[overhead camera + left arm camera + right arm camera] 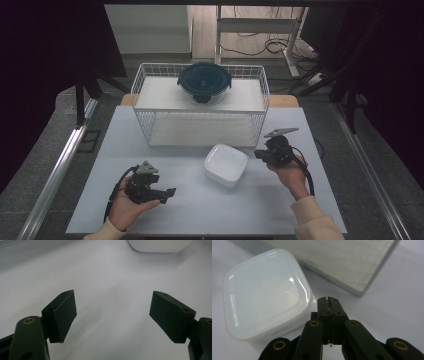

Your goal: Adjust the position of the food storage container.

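A white square dish (226,165) with rounded corners sits upside down on the white table (200,210), between my two hands. My left gripper (170,192) lies low at the front left, pointing toward the dish. In the left gripper view its jaws (112,312) stand wide open over bare table, with the dish's edge (157,245) farther ahead. My right gripper (257,154) is just right of the dish, shut with nothing in it. The right gripper view has its closed tips (328,301) right beside the dish's corner (267,292); I cannot tell whether they touch it.
A white wire rack (142,75) stands at the back of the table, with a round container under a dark lid (204,80) on its top shelf. Its lower board (342,262) lies close behind the dish. Cables trail on the floor beyond.
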A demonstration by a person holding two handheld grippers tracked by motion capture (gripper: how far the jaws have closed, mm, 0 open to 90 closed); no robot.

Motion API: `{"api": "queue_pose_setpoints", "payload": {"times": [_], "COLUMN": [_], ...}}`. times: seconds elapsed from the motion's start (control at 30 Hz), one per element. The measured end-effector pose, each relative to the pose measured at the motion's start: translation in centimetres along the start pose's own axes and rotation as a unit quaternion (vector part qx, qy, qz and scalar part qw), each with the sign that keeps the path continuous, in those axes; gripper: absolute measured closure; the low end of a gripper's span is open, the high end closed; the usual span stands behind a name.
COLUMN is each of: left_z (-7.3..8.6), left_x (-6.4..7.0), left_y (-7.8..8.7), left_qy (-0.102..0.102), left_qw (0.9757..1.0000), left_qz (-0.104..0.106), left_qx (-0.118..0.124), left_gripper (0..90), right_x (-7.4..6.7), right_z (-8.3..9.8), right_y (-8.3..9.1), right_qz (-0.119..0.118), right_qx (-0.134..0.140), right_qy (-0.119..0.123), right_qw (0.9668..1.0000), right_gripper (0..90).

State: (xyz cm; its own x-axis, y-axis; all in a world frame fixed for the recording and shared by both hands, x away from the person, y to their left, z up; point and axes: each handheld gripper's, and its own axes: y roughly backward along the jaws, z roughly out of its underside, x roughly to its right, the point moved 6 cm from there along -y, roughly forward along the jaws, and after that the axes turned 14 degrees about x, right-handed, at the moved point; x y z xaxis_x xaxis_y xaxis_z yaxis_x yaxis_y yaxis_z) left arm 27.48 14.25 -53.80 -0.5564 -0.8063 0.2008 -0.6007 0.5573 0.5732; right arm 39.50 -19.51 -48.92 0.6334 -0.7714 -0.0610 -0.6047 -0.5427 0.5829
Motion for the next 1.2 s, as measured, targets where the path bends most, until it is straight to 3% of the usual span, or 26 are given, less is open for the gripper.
{"api": "queue_pose_setpoints", "payload": {"times": [0.07, 0.23, 0.37, 0.43, 0.57, 0.73, 0.8, 0.93, 1.03, 1.13, 1.17, 1.2], "left_z": [0.1, 0.1, 0.2, 0.2, 0.1, -0.1, -0.1, -0.1, -0.1, -0.1, -0.1, -0.1], "left_x": [-0.1, -0.1, -0.5, -0.6, -0.7, -1.1, -1.3, -1.5, -1.6, -1.7, -1.8, -1.8], "left_y": [-0.1, -0.1, -0.1, -0.1, 0.0, 0.3, 0.4, 0.6, 0.7, 0.6, 0.6, 0.6], "left_qy": [0.000, 0.002, 0.006, 0.009, 0.016, 0.019, 0.023, 0.028, 0.028, 0.031, 0.031, 0.032], "left_qw": [1.0000, 1.0000, 1.0000, 0.9999, 0.9998, 0.9997, 0.9996, 0.9994, 0.9994, 0.9993, 0.9993, 0.9993], "left_qz": [0.003, 0.004, 0.002, 0.003, 0.003, -0.002, -0.005, -0.008, -0.009, -0.011, -0.011, -0.011], "left_qx": [-0.001, 0.000, 0.002, 0.003, 0.008, 0.015, 0.017, 0.019, 0.019, 0.019, 0.019, 0.019], "left_gripper": [21.1, 21.2, 21.3, 21.4, 21.5, 21.8, 21.9, 22.1, 22.2, 22.3, 22.4, 22.4], "right_x": [0.2, 0.3, -0.5, -0.7, -1.5, -3.7, -4.6, -5.5, -7.2, -8.3, -9.5, -9.5], "right_z": [-0.4, -0.9, -0.1, 0.1, 0.3, 0.8, 1.2, 1.8, 2.5, 2.9, 3.3, 3.3], "right_y": [-1.0, -3.5, -5.0, -5.1, -4.7, -3.7, -3.3, -2.8, -2.3, -2.1, -1.9, -1.9], "right_qz": [0.012, 0.021, -0.004, -0.004, -0.024, -0.055, -0.051, -0.060, -0.083, -0.095, -0.108, -0.108], "right_qx": [-0.013, -0.039, -0.059, -0.063, -0.063, -0.056, -0.055, -0.051, -0.048, -0.046, -0.045, -0.045], "right_qy": [0.024, 0.057, 0.084, 0.086, 0.089, 0.087, 0.093, 0.083, 0.070, 0.072, 0.070, 0.070], "right_qw": [0.9996, 0.9974, 0.9947, 0.9943, 0.9938, 0.9932, 0.9928, 0.9935, 0.9929, 0.9918, 0.9906, 0.9906], "right_gripper": [89.4, 89.6, 89.7, 89.7, 89.7, 89.7, 89.7, 89.7, 89.7, 89.7, 89.7, 89.7]}}
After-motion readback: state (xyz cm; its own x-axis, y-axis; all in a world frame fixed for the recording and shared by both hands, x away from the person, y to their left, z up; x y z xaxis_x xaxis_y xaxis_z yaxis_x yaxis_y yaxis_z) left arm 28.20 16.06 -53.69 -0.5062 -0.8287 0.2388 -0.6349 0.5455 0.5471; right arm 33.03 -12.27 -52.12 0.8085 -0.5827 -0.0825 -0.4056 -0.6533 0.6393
